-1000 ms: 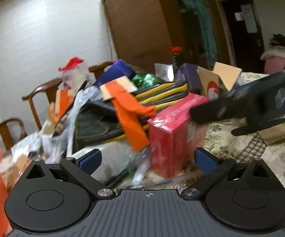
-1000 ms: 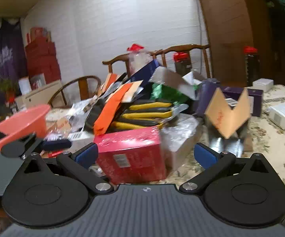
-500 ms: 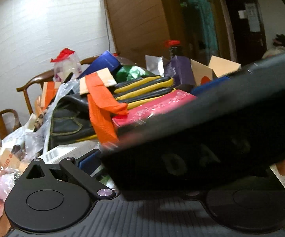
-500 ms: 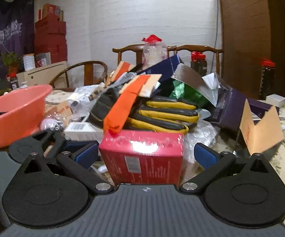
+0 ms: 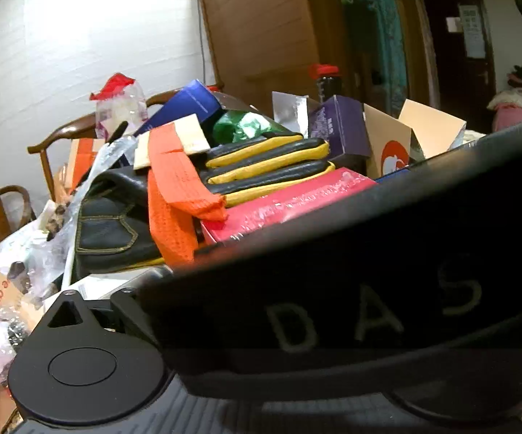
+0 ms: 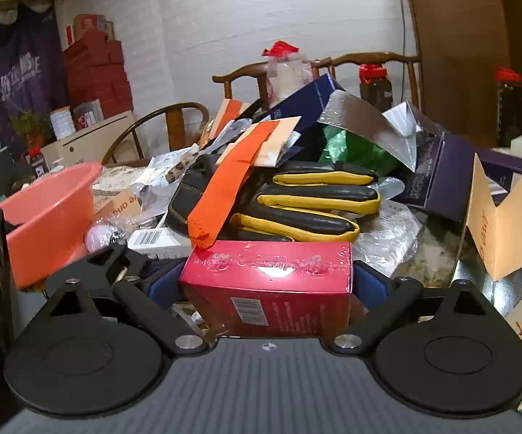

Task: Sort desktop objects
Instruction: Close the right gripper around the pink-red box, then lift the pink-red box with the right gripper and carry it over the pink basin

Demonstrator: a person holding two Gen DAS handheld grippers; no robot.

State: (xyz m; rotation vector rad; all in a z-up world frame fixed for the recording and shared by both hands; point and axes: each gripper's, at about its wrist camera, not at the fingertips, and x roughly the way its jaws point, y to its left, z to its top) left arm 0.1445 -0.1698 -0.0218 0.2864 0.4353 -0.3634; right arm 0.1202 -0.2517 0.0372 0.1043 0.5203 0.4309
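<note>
one red box [image 6: 268, 282], two chairs [image 6: 174, 119] (wooden)

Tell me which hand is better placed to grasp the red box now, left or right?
Right. The red box sits between the right gripper fingers, whose jaws are closing. The left wrist view is mostly blocked by a black body marked DAS, so its fingers are hidden.

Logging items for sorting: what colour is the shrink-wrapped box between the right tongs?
Red shrink-wrapped box, with a white barcode label; clearest in the right wrist view.
</note>
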